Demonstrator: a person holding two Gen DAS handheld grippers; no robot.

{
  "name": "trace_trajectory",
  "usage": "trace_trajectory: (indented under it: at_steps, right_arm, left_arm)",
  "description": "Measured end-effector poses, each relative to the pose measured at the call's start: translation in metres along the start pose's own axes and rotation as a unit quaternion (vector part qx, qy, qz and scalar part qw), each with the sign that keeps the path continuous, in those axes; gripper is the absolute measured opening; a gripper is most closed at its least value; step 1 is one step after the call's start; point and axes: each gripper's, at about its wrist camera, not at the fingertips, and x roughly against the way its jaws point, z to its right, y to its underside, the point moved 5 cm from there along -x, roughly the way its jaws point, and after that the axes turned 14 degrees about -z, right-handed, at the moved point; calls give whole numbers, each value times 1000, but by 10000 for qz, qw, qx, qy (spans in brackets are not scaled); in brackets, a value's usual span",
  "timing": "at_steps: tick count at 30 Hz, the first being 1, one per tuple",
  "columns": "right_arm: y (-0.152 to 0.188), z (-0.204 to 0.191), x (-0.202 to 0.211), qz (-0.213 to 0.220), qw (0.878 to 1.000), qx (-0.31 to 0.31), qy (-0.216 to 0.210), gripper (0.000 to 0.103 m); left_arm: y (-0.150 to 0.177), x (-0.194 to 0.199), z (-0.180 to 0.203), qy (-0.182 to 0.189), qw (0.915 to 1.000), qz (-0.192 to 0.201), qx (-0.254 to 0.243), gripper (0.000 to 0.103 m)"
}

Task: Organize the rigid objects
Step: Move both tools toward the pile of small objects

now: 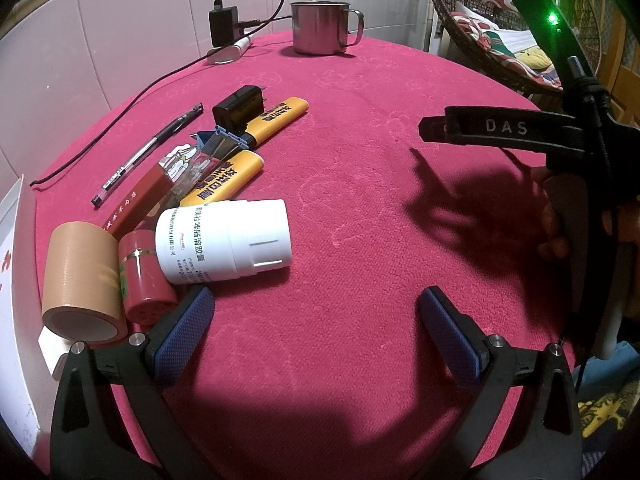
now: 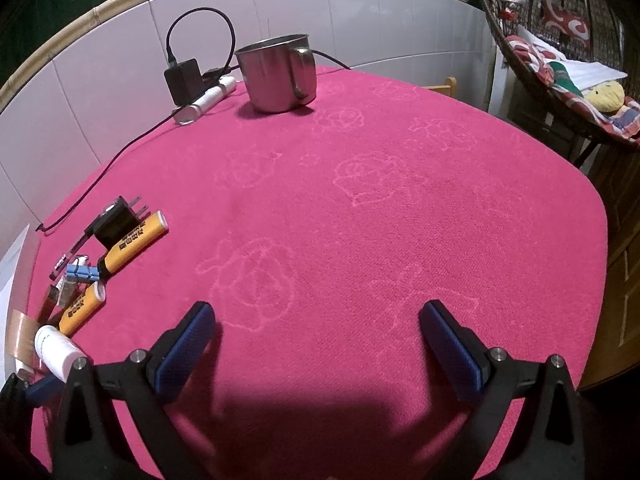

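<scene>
A pile of small objects lies at the left of the pink cloth: a white pill bottle (image 1: 224, 240) on its side, a tan tape roll (image 1: 82, 280), a small red can (image 1: 144, 276), two yellow tubes (image 1: 276, 120), a black plug adapter (image 1: 240, 108), a pen (image 1: 148, 152) and a red box (image 1: 136, 200). My left gripper (image 1: 316, 312) is open and empty, its left finger just below the bottle and red can. My right gripper (image 2: 316, 320) is open and empty over bare cloth, with the pile (image 2: 92, 272) to its left.
A steel mug (image 1: 320, 28) (image 2: 276, 72) stands at the back of the table. A black charger (image 1: 222, 24) with cable and a white tube (image 1: 232, 50) lie beside it near the tiled wall. A wicker basket chair (image 2: 560, 60) stands at the right beyond the table edge.
</scene>
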Motion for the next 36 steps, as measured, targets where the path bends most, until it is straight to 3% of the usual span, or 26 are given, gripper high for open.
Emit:
trace_trajectory:
  at_steps: [6,10,13,18,28,36]
  right_arm:
    - [0,6,5,98,9992,-63,-383,103]
    - [-8,10,9,152,9961,-36,-869,103]
    - [-15,7,22,399,9916,48,-1230,103]
    - [-18,-17,57,952,9749,786,-1851,103]
    - [-16,-55,75,1188,9578,2033,-1650,103]
    - [-15,-64,68,1074,9556,2155,-1696,103]
  left_arm:
    - [0,0,0,0,10000,0,0,103]
    - [0,0,0,-1,10000,-1,-1,103]
    - [0,0,0,-1,10000,0,0,103]
    - [0,0,0,-1,10000,0,1,103]
    - [0,0,0,-2,10000,0,1,103]
    - [3,1,1,124,9999,-37,67,103]
